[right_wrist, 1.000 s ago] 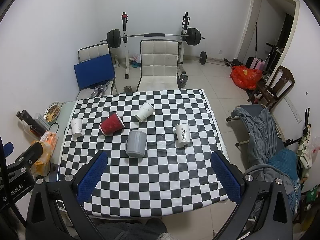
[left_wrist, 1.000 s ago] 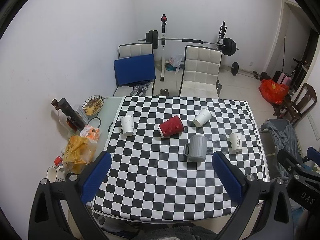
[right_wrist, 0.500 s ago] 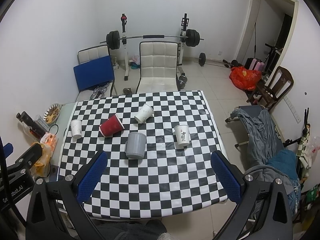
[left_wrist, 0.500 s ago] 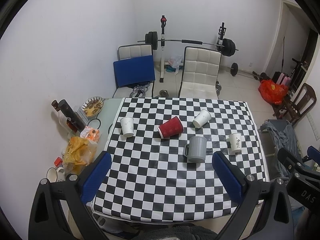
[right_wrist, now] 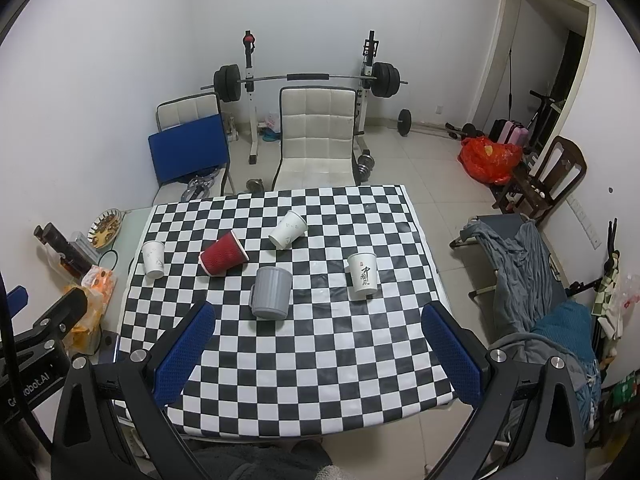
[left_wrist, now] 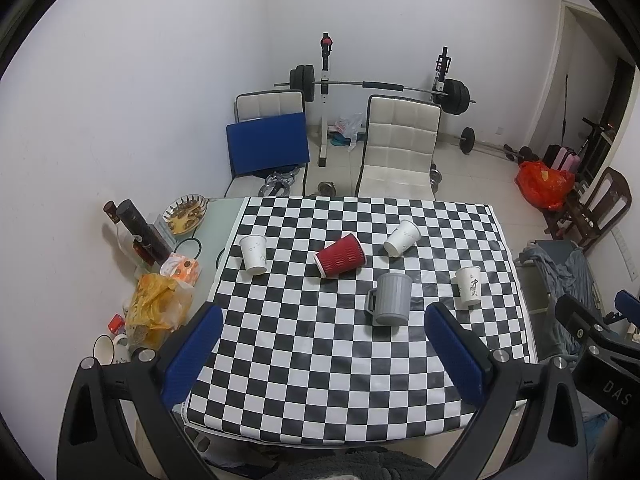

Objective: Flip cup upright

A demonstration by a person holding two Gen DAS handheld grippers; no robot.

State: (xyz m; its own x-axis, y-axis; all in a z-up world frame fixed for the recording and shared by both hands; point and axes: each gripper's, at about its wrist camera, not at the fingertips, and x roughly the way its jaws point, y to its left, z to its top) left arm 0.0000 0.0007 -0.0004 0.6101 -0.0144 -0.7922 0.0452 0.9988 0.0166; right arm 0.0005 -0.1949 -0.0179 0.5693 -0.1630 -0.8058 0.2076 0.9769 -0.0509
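Note:
On the checkered table a red ribbed cup and a white paper cup lie on their sides. A grey mug stands mouth down. Two white paper cups stand with the wide end up, one at the left, one at the right. My left gripper and right gripper are open and empty, high above the near table edge.
Bottles, a snack plate, bags and a mug crowd the strip left of the cloth. Two chairs and a barbell rack stand behind the table. A cot with clothes stands at the right.
Both grippers have drawn slightly back and up, so the table sits a little lower in view. No cup has moved.

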